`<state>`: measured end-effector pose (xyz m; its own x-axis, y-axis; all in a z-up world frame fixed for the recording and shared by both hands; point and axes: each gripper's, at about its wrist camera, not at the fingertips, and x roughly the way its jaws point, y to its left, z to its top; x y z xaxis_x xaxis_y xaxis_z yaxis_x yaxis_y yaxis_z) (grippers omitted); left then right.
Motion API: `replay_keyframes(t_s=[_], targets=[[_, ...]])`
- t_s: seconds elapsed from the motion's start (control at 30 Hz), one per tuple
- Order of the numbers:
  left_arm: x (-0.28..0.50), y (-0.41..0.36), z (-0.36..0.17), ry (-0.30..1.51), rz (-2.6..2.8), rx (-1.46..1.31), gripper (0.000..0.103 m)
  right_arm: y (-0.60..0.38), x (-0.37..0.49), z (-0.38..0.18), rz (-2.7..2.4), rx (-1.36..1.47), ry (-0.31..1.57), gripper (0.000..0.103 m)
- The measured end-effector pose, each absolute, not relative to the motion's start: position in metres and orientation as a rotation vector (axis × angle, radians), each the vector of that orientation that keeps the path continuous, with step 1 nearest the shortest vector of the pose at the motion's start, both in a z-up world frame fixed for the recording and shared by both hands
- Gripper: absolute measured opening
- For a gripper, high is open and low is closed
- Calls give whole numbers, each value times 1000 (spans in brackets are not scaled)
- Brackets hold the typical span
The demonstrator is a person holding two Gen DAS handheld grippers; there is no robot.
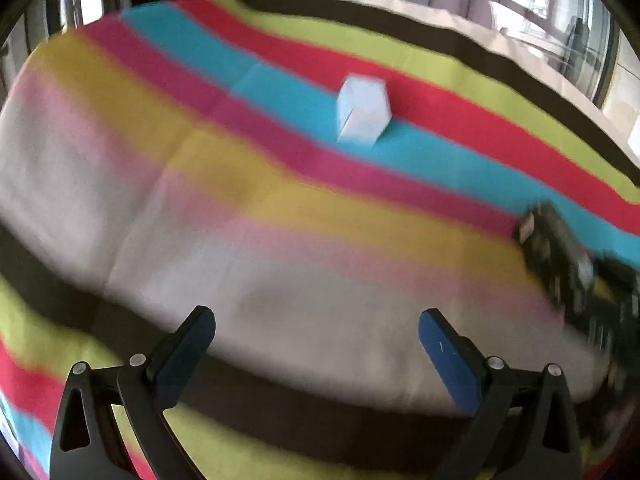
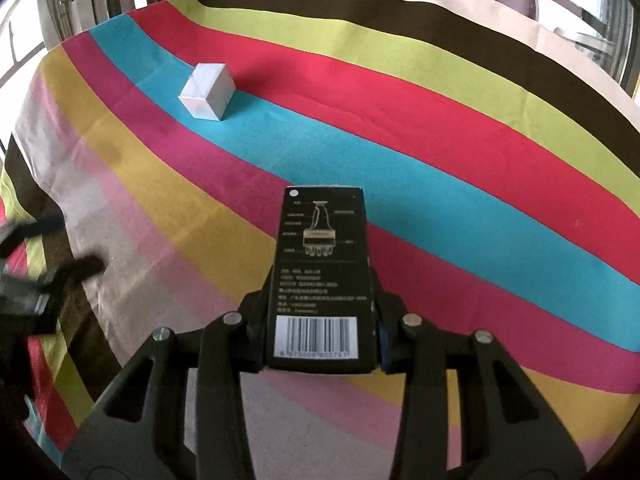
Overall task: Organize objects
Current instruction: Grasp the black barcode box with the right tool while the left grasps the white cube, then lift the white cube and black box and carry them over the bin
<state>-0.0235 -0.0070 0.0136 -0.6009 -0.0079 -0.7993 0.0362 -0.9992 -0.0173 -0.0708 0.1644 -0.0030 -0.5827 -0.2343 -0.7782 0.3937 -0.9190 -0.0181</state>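
Black box (image 2: 323,280), barcode end nearest the camera, sits clamped between the right gripper's (image 2: 320,344) pads above the near stripes of the tablecloth (image 2: 460,200). White cube (image 2: 208,91) rests far left on the cyan stripe. Left gripper (image 1: 316,332) hangs wide apart, empty, over the cloth's pale band.

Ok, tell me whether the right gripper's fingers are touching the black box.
Touching. The right wrist view shows the right gripper closed on the black box, a finger pressed against each side.
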Motion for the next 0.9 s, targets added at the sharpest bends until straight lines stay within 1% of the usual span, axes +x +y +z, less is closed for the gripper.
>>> replay_keyframes(t_s=[0.13,0.2,0.3,0.33,0.37,0.4,0.43,0.6,0.9], targets=[[-94,19,13,-42,-2787,1303,103,170,-70,-8,-2504,1191,269,43],[-128,25,12,-53,-2775,1288,103,169,-71,-10,-2503,1192,265,43],[-156,28,14,-62,-2754,1255,102,168,-71,-12,-2503,1193,257,43],[-162,27,15,-57,-2761,1244,96,168,-70,-11,-2503,1193,257,43],[-164,27,15,-55,-2770,1246,78,169,-70,-11,-2502,1193,257,43],[-165,27,14,-61,-2777,1261,63,168,-70,-11,-2502,1193,257,43],[-162,28,13,-72,-2785,1288,34,169,-70,-11,-2502,1193,257,43],[-124,26,15,-94,-2843,1316,35,169,-71,-11,-2501,1193,256,43],[-29,9,25,-127,-2885,1333,35,170,-71,-12,-2501,1191,263,43]])
